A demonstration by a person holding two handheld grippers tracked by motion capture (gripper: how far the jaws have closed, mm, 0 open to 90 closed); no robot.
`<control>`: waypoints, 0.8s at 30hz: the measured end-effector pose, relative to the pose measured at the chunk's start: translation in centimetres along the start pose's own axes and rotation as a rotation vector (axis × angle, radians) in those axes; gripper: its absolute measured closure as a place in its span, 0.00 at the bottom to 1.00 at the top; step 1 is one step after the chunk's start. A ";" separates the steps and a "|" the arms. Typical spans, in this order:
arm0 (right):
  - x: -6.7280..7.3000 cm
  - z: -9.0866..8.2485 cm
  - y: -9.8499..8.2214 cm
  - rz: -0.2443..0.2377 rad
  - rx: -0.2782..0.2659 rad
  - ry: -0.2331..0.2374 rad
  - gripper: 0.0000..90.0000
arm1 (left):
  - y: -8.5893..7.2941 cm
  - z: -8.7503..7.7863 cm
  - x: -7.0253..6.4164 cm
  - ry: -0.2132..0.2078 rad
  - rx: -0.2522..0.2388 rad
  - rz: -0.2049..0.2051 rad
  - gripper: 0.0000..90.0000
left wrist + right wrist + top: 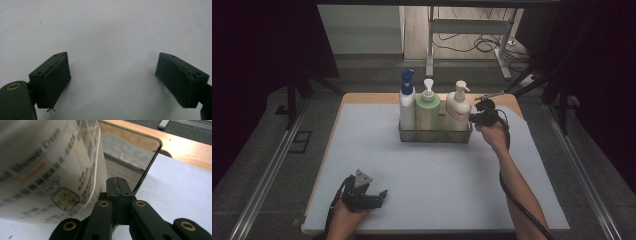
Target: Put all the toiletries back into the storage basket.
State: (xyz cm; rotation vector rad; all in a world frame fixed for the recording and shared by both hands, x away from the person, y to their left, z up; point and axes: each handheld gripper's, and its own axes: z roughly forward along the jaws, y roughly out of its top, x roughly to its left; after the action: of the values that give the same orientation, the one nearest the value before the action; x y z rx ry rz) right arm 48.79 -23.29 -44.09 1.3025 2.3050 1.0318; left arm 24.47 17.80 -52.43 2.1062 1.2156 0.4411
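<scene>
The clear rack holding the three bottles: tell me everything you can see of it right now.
The rack is a low, see-through oblong tray with rounded corners, seemingly clear plastic. It stands level on the pale mat near the table's far edge. Inside stand a blue-capped bottle, a green pump bottle and a cream pump bottle, all upright in a row. The right gripper, jaws shut, pinches its right end wall beside the cream bottle.

Place: a lab-style recording room, not a home.
Table: a wooden table (377,98) under a pale mat (432,170), standing alone on grey carpet (272,165).
Sides: dark curtains (257,60) left and right, metal floor rails (267,175) near them.
Far end: a desk frame (472,30) with loose cables (482,44) on the floor.
</scene>
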 end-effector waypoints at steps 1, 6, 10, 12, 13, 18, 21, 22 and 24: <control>0.0 0.1 -0.1 0.000 0.002 -0.003 1.00 | 0.0 0.0 0.0 0.000 0.000 0.000 0.13; 0.2 0.5 -0.3 -0.007 0.014 -0.004 1.00 | 0.0 0.0 0.0 0.000 0.001 0.000 0.13; 0.4 0.8 -0.5 -0.011 0.019 0.000 1.00 | 0.0 0.0 0.0 0.000 0.001 0.000 0.13; 0.6 0.9 -0.5 -0.018 0.020 0.003 1.00 | 0.0 0.0 0.0 0.000 0.000 0.000 0.13; 0.7 1.0 -0.5 -0.019 0.023 0.001 1.00 | 0.0 0.0 0.0 0.000 0.000 0.000 0.13; 1.3 1.2 -0.5 -0.030 0.026 0.011 1.00 | 0.0 0.0 0.0 0.000 0.000 0.001 0.13; 1.6 1.3 -0.4 -0.041 0.025 0.015 1.00 | 0.0 0.0 0.0 0.000 0.001 0.001 0.13; 1.8 1.3 -0.4 -0.042 0.026 0.017 1.00 | 0.0 0.0 0.0 0.000 0.000 0.000 0.13; 2.0 1.4 -0.4 -0.052 0.026 0.021 1.00 | 0.0 0.0 0.0 0.000 0.000 0.000 0.13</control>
State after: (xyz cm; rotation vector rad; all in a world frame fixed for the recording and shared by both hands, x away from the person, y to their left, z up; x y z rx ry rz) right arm 48.27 -21.09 -45.16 1.2397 2.3627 1.0071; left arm 24.47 17.80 -52.42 2.1064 1.2155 0.4413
